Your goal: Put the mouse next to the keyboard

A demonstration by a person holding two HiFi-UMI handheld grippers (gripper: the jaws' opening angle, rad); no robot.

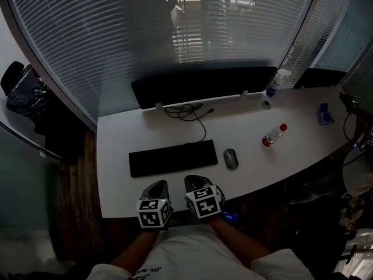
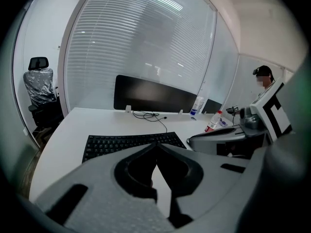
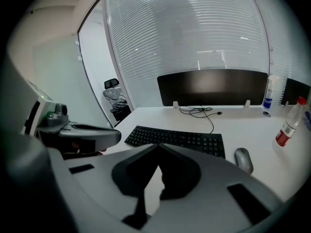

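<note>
A grey mouse (image 1: 231, 158) lies on the white desk (image 1: 116, 179) just right of the black keyboard (image 1: 172, 157); the same mouse (image 3: 244, 159) and keyboard (image 3: 177, 140) show in the right gripper view. Both grippers hang over the desk's near edge, side by side. My left gripper (image 1: 157, 189) is shut with nothing in it, its tips (image 2: 156, 145) meeting in front of the keyboard (image 2: 129, 143). My right gripper (image 1: 196, 184) is shut and empty too, its tips (image 3: 157, 146) touching, short of the keyboard and left of the mouse.
A dark monitor (image 1: 204, 85) stands at the back with a cable (image 1: 192, 113) in front. At the right are a red-capped bottle (image 1: 273, 135), a spray bottle (image 1: 277, 82) and a blue object (image 1: 324, 115). An office chair (image 2: 41, 93) stands at the far left.
</note>
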